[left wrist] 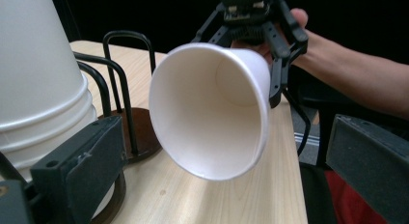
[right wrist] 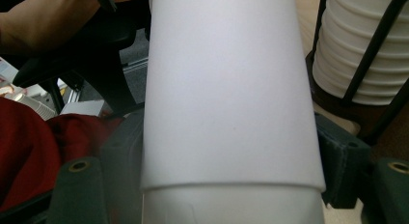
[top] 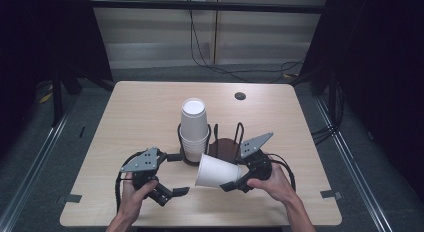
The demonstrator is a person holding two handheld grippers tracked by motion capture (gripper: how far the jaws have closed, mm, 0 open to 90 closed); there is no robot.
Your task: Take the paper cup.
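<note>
The table (top: 150, 107) carries a black wire rack (top: 227, 142) with a stack of white cups (top: 194, 129) in it. The right hand-held gripper (top: 235, 184) is closed on one cup (top: 217, 171), held on its side above the table just beside the stack. The left hand-held gripper (top: 175, 191) stands open, with nothing between its jaws.

left gripper (top: 172, 191): jaws wide apart, empty — held low
right gripper (top: 234, 182): jaws clamped — pointing left, level
</note>
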